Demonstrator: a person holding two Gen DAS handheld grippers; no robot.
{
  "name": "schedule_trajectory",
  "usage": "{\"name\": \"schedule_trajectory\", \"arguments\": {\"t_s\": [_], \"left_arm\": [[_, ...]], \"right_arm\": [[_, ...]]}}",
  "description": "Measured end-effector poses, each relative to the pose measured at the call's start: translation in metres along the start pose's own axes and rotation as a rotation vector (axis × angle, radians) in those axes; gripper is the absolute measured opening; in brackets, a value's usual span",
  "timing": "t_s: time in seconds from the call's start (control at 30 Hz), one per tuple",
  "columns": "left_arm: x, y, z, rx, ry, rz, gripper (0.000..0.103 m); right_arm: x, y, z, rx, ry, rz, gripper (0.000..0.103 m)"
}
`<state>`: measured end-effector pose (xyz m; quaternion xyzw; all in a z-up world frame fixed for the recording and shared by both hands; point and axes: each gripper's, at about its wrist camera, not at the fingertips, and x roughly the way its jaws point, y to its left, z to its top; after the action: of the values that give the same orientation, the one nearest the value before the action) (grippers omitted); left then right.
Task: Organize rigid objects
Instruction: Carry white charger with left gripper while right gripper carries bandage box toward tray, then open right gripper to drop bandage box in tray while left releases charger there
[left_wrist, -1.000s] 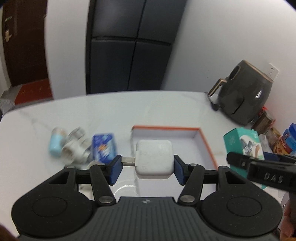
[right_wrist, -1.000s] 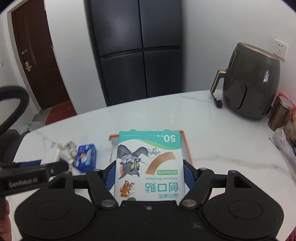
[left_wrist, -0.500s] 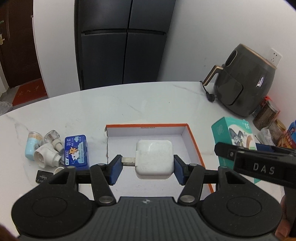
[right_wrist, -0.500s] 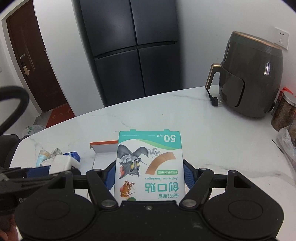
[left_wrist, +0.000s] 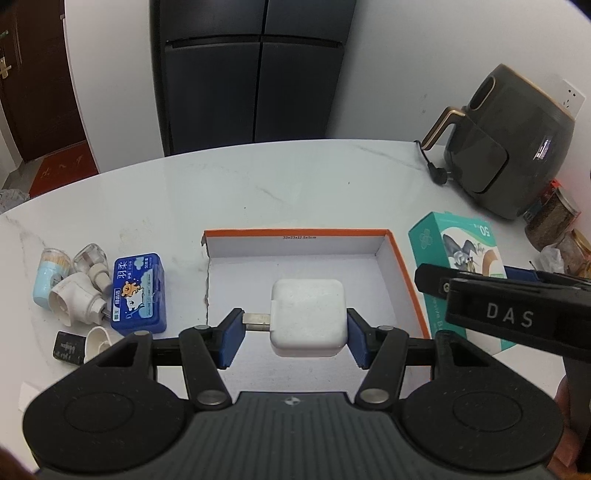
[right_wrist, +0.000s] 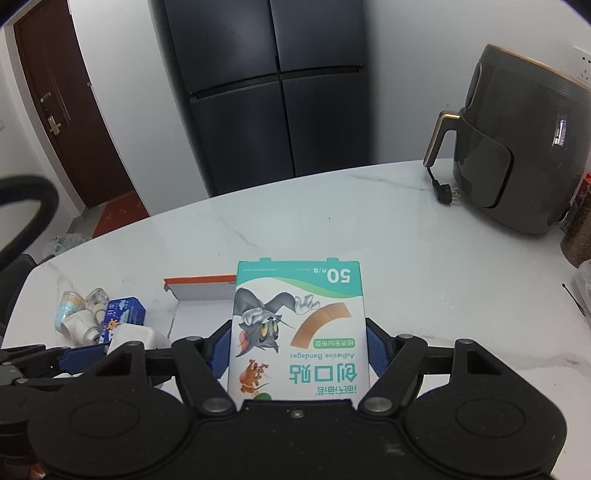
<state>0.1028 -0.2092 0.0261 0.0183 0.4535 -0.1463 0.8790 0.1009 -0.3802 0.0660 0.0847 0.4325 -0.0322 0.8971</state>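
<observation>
left wrist: white marble table (left_wrist: 295, 177), dark fridge (left_wrist: 255, 74) behind.

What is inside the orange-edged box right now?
The orange-edged box shows only bare white floor; nothing lies in it. The charger, held in the left gripper, hangs in front of it and covers part of the floor, so that patch is unseen.

White walls; dark four-door fridge (left_wrist: 255, 74) behind white marble table (left_wrist: 258, 184); brown door (right_wrist: 70, 122) left
</observation>
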Motion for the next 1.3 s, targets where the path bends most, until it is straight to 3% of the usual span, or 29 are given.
{"name": "schedule_trajectory", "arguments": {"t_s": [0.67, 0.97, 1.3], "left_arm": [[0.053, 0.007, 0.004, -0.029, 0.054, 0.001, 0.058], [0.080, 0.002, 0.008, -0.027, 0.066, -0.005, 0.058], [0.107, -0.012, 0.015, -0.002, 0.076, -0.026, 0.058]], "right_arm": [[0.061, -0.004, 0.004, -0.003, 0.075, -0.055, 0.084], [0.088, -0.017, 0.003, 0.040, 0.068, -0.063, 0.085], [0.042, -0.037, -0.002, 0.092, -0.033, -0.035, 0.087]]}}
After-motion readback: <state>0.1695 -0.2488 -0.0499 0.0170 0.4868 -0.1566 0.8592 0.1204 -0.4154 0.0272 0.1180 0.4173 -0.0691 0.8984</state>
